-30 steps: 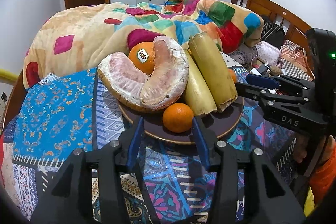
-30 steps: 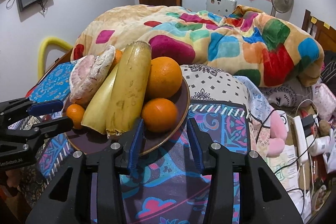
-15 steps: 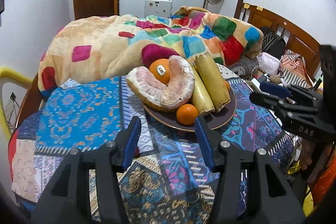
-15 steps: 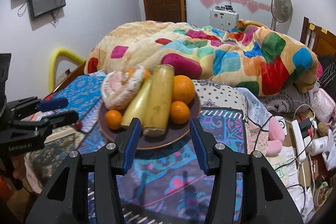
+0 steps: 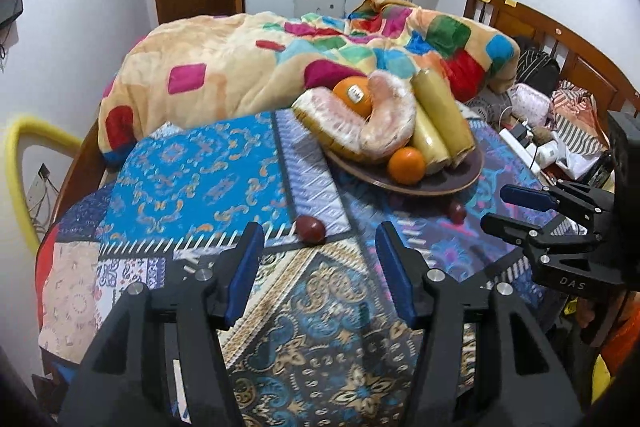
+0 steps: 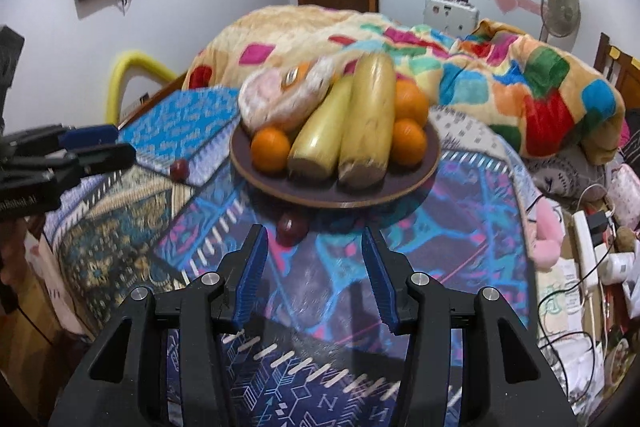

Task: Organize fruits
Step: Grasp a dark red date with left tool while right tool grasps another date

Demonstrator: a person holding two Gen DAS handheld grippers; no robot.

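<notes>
Both jaws held nothing, my left gripper opening; one loose red fruit lay just ahead of it, the other red fruit before my half-open right gripper, below the plate

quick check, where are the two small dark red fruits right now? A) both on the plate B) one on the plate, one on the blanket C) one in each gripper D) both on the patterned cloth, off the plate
D: one small dark red fruit lies on the patterned cloth ahead of the left gripper, the other on the cloth by the plate rim ahead of the right gripper; neither is on the plate or between any fingers.
</notes>
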